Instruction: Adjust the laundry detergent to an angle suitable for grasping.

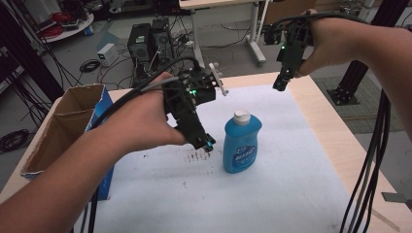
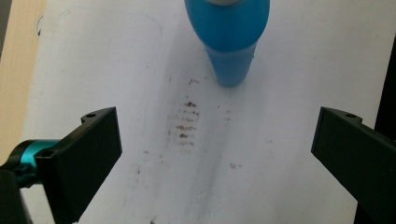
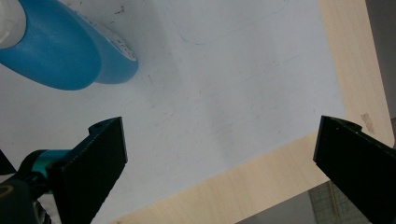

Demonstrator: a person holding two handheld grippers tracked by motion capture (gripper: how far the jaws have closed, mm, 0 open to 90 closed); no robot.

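A blue bottle [image 1: 241, 145] with a white cap stands upright on the white sheet [image 1: 272, 194] near the table's middle. My left gripper [image 1: 206, 143] hangs just left of the bottle, a little above the sheet, jaws wide apart and empty. In the left gripper view the bottle [image 2: 229, 42] stands ahead beyond the gap of my open gripper [image 2: 217, 140]. My right gripper [image 1: 281, 85] is held high at the back right, well clear of the bottle. Its own view shows my gripper [image 3: 219, 149] open, with the bottle [image 3: 60, 51] at upper left.
An open cardboard box [image 1: 63, 126] with a blue side stands at the table's left edge. Dark smudges [image 2: 187, 123] mark the sheet in front of the bottle. Bare wooden tabletop [image 1: 340, 141] runs along the right. Cables and computer cases [image 1: 148, 41] lie on the floor beyond.
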